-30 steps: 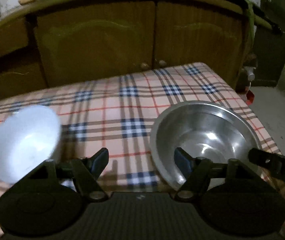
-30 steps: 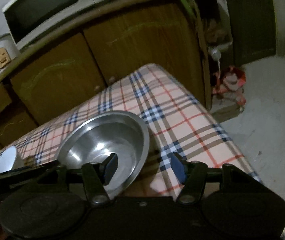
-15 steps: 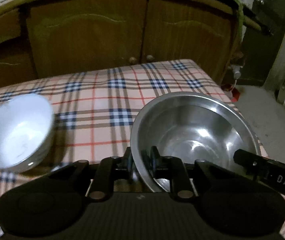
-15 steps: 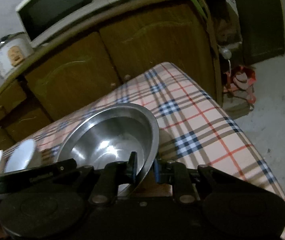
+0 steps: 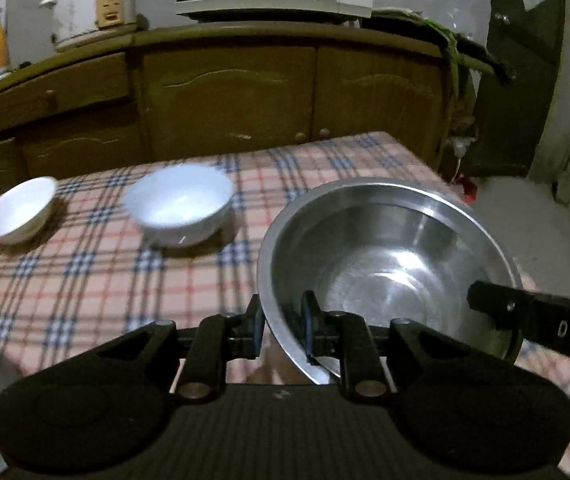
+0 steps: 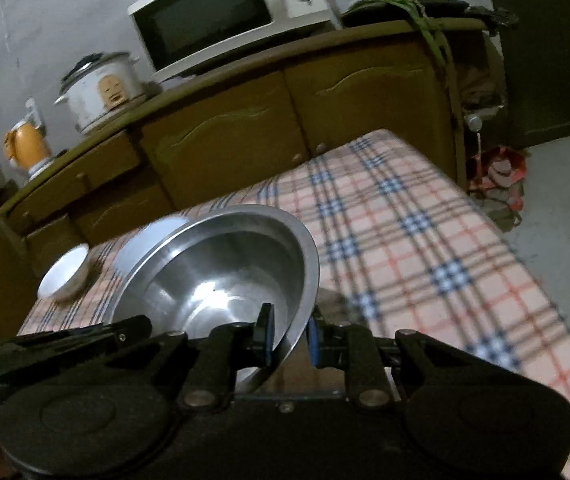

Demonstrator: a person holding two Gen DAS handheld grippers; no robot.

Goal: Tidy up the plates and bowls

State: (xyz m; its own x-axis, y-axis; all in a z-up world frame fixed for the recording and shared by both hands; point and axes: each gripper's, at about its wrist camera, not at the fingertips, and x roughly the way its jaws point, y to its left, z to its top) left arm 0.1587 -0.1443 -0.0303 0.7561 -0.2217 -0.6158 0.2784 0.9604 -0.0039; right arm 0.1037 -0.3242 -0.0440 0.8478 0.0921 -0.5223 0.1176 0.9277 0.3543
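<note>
Because you pinch the steel bowl [image 5: 389,256] rim with the left gripper [image 5: 283,322] at nine o'clock and the right gripper [image 6: 289,334] at three, it hangs level.

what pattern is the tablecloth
Plaid: pink ground with blue-and-white checks and red lines on the tablecloth, clearest in the right wrist view.

both claws are clamped on the steel bowl [image 5: 385,256]: left claw [image 5: 283,326] pinches its near-left rim, right claw [image 6: 288,334] its near-right rim.
</note>
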